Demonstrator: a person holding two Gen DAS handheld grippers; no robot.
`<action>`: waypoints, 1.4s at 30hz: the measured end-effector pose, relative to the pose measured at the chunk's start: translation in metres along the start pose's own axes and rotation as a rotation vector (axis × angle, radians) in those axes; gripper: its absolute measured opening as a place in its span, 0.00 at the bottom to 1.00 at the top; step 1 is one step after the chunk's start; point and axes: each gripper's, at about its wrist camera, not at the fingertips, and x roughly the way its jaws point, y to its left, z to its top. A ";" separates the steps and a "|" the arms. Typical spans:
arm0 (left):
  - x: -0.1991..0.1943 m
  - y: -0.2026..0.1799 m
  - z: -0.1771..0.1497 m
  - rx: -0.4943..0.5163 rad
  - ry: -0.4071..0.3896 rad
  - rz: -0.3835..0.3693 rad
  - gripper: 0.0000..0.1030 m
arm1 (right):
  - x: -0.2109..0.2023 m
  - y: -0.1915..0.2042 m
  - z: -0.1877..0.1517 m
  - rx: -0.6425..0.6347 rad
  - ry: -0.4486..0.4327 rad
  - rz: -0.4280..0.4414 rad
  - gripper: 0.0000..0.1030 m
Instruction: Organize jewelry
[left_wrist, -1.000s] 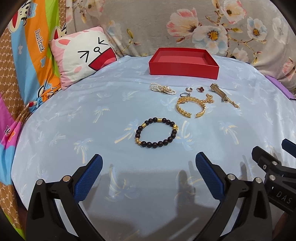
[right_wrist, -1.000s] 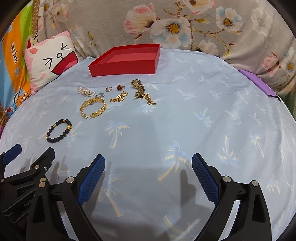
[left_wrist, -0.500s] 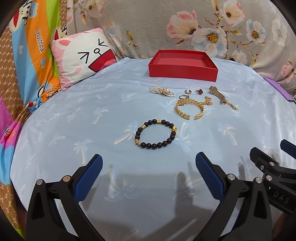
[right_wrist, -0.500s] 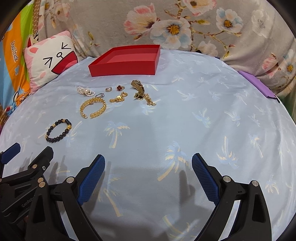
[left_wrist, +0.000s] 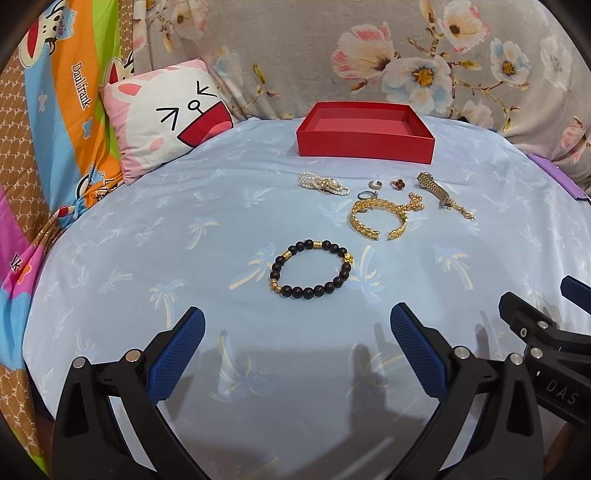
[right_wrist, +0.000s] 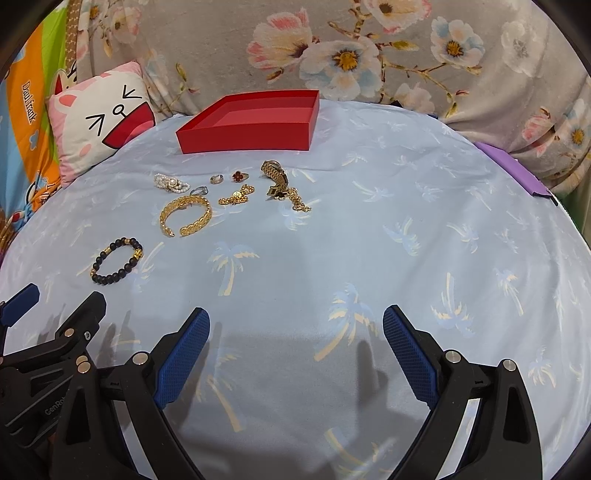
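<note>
An empty red box sits at the far side of the blue bedsheet. In front of it lie a pearl bracelet, two rings, a red clover piece, a gold cuff, a gold chain and a gold watch. A black-and-gold bead bracelet lies nearest. My left gripper is open, just short of the bead bracelet. My right gripper is open over bare sheet.
A pink cartoon pillow leans at the back left. Floral fabric rises behind the box. A purple object lies at the right edge. The other gripper shows at the side of each view.
Both views have shifted slightly: the jewelry and box sit a little lower in the frames, so the grippers have tilted or lifted a bit. Nothing has been grasped.
</note>
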 end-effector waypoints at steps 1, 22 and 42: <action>0.000 0.000 0.000 0.000 0.000 0.001 0.95 | 0.000 0.001 0.000 0.000 0.000 -0.001 0.91; 0.000 -0.002 -0.002 0.015 -0.011 0.012 0.95 | 0.003 -0.001 0.001 0.015 -0.003 -0.002 0.91; -0.006 -0.001 -0.004 0.022 -0.032 0.025 0.95 | -0.006 -0.004 0.001 0.024 -0.039 -0.018 0.91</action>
